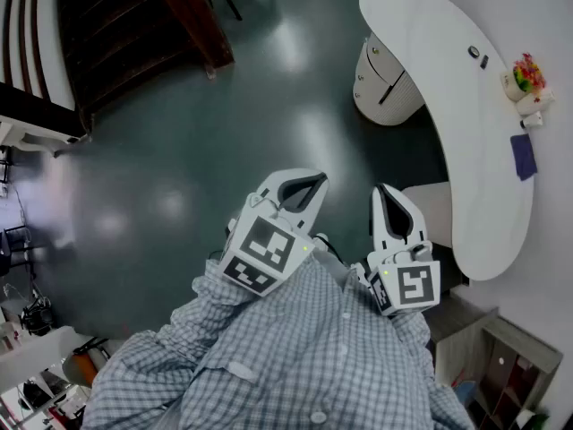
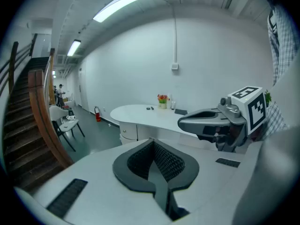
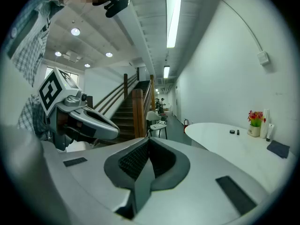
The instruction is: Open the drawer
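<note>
black-white markers [image 1: 265,251]: left tool [image 1: 307,184], right tool [image 1: 388,193]

Head view aimed steeply down from overhead. Gripper views held level, faced across the room. Curved desk [image 1: 448,79] [image 2: 140,112] [image 3: 220,137] caught distant in all three.
</note>
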`<state>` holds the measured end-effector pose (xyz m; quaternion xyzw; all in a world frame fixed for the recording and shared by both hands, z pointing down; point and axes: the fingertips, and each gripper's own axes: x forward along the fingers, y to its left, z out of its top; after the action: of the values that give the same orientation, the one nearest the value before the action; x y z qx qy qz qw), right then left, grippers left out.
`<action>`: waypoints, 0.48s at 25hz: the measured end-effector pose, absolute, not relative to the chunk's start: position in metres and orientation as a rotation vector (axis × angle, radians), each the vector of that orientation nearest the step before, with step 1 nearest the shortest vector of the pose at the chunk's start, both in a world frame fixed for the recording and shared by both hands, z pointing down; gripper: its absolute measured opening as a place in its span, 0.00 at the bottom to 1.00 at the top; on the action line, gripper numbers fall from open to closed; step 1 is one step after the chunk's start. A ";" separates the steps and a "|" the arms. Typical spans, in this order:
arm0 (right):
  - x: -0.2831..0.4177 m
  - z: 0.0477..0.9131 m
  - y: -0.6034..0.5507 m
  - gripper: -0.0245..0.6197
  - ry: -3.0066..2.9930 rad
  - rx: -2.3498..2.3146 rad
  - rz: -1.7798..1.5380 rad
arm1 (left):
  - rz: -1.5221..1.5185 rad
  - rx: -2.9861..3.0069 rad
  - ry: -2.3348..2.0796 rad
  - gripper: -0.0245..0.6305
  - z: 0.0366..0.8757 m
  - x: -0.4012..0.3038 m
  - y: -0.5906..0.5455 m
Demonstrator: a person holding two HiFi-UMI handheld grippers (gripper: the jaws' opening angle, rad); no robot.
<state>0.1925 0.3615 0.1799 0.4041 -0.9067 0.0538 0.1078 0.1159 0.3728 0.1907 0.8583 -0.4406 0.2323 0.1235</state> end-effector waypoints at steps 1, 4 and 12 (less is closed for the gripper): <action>0.192 0.180 0.361 0.05 -2.669 1.189 0.156 | 0.678 2.503 -1.286 0.04 0.191 0.116 0.372; 0.192 0.179 0.359 0.05 -2.673 1.189 0.155 | 0.679 2.504 -1.288 0.04 0.190 0.115 0.370; 0.190 0.178 0.353 0.05 -2.685 1.188 0.177 | 0.682 2.498 -1.309 0.04 0.189 0.111 0.367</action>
<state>0.1896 0.3525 0.1781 0.4019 -0.9082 0.0600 0.1001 0.1113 0.3669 0.1887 0.8547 -0.4479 0.2335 0.1195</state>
